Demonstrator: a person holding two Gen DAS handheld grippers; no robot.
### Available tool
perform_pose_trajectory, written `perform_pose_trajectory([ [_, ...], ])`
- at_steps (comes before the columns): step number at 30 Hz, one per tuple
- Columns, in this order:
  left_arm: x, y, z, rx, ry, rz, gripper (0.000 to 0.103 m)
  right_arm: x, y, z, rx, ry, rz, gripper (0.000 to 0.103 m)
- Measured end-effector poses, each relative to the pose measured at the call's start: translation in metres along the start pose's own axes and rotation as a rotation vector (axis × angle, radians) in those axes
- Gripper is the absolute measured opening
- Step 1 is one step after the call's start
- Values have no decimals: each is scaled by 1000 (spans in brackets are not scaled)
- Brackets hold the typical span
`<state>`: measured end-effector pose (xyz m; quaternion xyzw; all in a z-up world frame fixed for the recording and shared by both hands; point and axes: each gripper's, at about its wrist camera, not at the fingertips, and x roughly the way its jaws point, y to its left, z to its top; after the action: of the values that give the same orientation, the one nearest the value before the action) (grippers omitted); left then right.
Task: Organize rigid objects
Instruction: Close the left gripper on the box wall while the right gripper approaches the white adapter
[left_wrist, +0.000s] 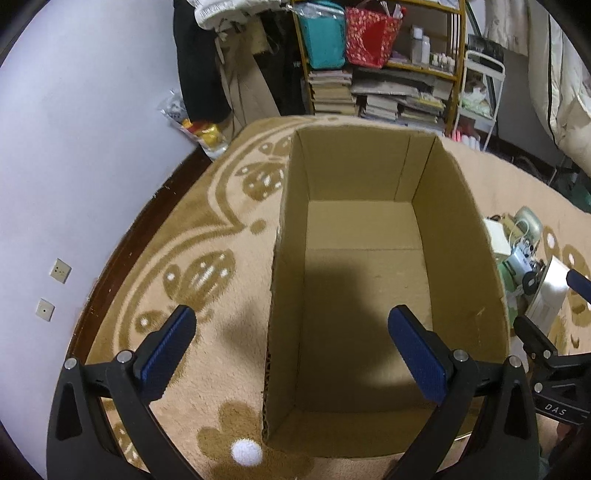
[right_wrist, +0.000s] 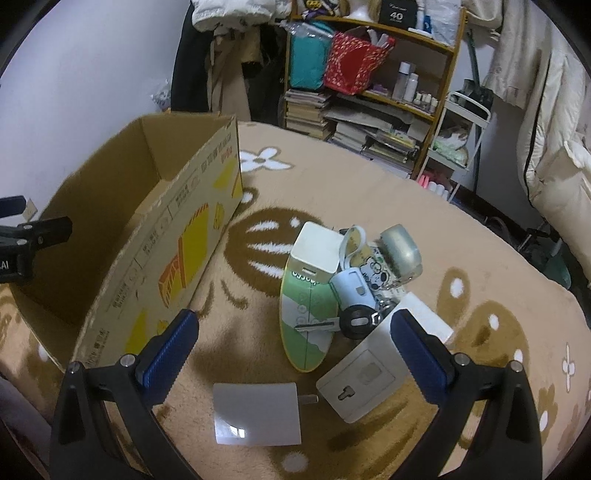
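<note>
1. Far left: my left gripper hangs over the near end of the cardboard box, fingers spread wide and holding nothing. One pad sits over the carpet outside the box's left wall, the other over the bare box floor. The box looks empty, so I judge nothing is sorted yet.

2. The same box stands to the left in the right wrist view, its printed side wall facing the pile. Any carry has to lift above that rim before moving across.

3. Centre: my right gripper is released too, jaws wide, nothing between them. It points down at the clutter on the carpet.

4. Nearest piece: a white plug adapter lying flat and alone, prongs toward the right. My pick for the first grab. I would close across its narrow sides, not its glossy face.

5. Just right of it: a white wall switch plate, partly under my right finger. Flat and low, likely awkward to pinch.

6. Behind: a green oval board with a black car key on it, a white box, a blue case and a printed mug, all touching. Pulling one may shift the rest, so work from the outside in.
</note>
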<state>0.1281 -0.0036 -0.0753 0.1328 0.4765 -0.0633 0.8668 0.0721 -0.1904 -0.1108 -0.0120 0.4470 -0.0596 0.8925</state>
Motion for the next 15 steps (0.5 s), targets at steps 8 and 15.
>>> perform_pose_trajectory([
  [8, 22, -2, -4, 4, 98, 2, 95, 15, 4, -5, 12, 71, 72, 100],
  [15, 36, 0, -10, -21, 169, 29, 85, 26, 11, -14, 2, 122, 86, 95],
])
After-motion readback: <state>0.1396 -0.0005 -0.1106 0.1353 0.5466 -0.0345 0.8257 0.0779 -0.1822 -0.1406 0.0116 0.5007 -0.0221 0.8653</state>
